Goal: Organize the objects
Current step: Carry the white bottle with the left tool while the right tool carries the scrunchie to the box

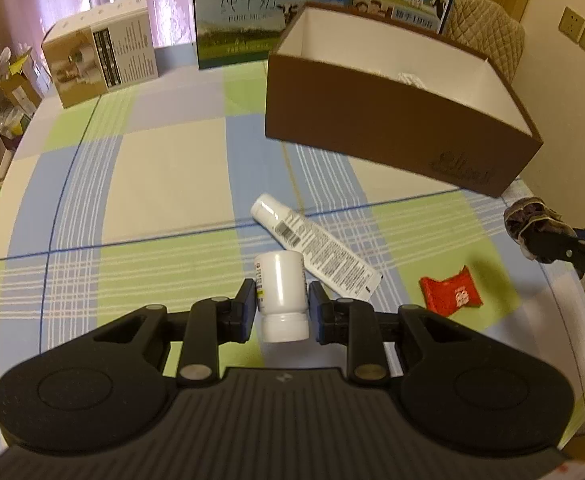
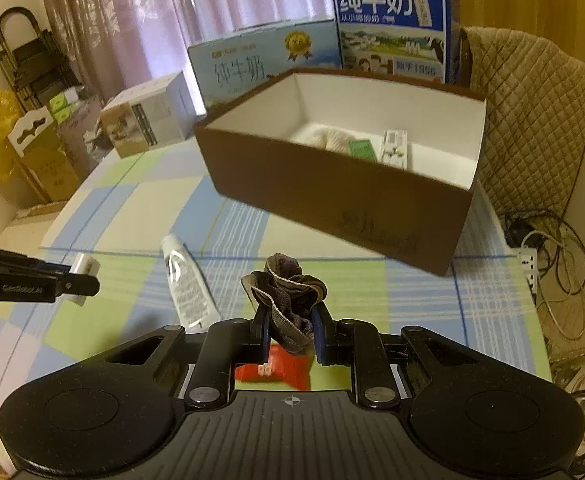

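Note:
My left gripper (image 1: 282, 304) is shut on a small white bottle (image 1: 280, 288), held above the checked tablecloth; it also shows at the left of the right wrist view (image 2: 86, 268). My right gripper (image 2: 290, 328) is shut on a dark brown scrunchie (image 2: 286, 294), also seen at the right edge of the left wrist view (image 1: 530, 222). A white tube (image 1: 316, 250) lies on the cloth just beyond the bottle. A red candy packet (image 1: 450, 293) lies to its right, under my right gripper (image 2: 274, 368). The open brown box (image 1: 396, 128) stands beyond, holding small items (image 2: 372, 146).
Milk cartons (image 1: 252, 12) and a white-brown carton (image 1: 100, 52) stand at the table's far edge. A quilted chair (image 2: 532, 120) is behind the box. Cables and a power strip (image 2: 532, 264) lie off the table's right side. Clutter and bags (image 2: 32, 140) stand left.

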`<state>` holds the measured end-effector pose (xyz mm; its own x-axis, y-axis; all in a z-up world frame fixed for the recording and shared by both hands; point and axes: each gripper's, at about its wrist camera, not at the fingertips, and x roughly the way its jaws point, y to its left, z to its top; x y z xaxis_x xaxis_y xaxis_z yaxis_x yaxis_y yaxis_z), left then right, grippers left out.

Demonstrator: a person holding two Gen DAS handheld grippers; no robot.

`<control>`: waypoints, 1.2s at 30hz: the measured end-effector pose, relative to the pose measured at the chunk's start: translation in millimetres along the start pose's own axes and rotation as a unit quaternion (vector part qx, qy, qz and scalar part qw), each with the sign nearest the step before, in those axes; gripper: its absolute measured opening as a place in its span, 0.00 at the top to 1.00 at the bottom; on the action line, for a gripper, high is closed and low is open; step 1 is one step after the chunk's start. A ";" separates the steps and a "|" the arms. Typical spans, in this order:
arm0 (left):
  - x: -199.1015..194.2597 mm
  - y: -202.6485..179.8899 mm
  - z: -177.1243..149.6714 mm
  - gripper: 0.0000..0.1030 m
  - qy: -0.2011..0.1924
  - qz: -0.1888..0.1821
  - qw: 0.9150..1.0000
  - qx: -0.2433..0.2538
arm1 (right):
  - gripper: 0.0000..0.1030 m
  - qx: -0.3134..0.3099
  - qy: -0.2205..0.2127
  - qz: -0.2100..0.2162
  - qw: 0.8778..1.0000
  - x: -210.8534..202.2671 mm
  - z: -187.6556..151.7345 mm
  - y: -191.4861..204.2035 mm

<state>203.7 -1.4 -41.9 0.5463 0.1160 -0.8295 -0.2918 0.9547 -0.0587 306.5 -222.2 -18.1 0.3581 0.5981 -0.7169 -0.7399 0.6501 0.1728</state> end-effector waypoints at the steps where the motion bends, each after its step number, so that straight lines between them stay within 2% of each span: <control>1: -2.0 0.1 1.6 0.78 -0.003 0.000 1.000 0.000 | 0.83 0.001 -0.004 -0.002 1.000 -1.3 2.6 -1.1; 10: -5.6 1.4 14.8 0.78 -0.018 0.001 1.000 -0.001 | 0.83 0.017 -0.025 -0.018 0.999 -7.0 23.2 -17.6; 15: -2.8 2.6 32.6 0.78 -0.030 0.005 1.000 0.004 | 0.83 0.030 -0.038 -0.032 0.998 -7.8 40.3 -36.8; 26: 13.1 -16.9 104.5 0.78 -0.072 -0.004 0.997 0.039 | 0.83 0.035 -0.072 -0.061 0.995 0.8 91.3 -71.7; 30: 23.4 -28.1 132.7 0.78 -0.083 -0.010 0.995 0.055 | 0.83 0.040 -0.071 -0.067 0.994 13.6 108.5 -83.3; 36: 46.2 -42.3 173.0 0.78 -0.087 -0.015 0.993 0.075 | 0.83 0.074 -0.046 -0.058 0.994 40.2 130.9 -106.1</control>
<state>377.1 11.0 18.3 0.6837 0.1196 -0.7199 -0.1601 0.9870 0.0118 473.9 -205.7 23.1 0.4919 0.5510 -0.6741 -0.6006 0.7753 0.1954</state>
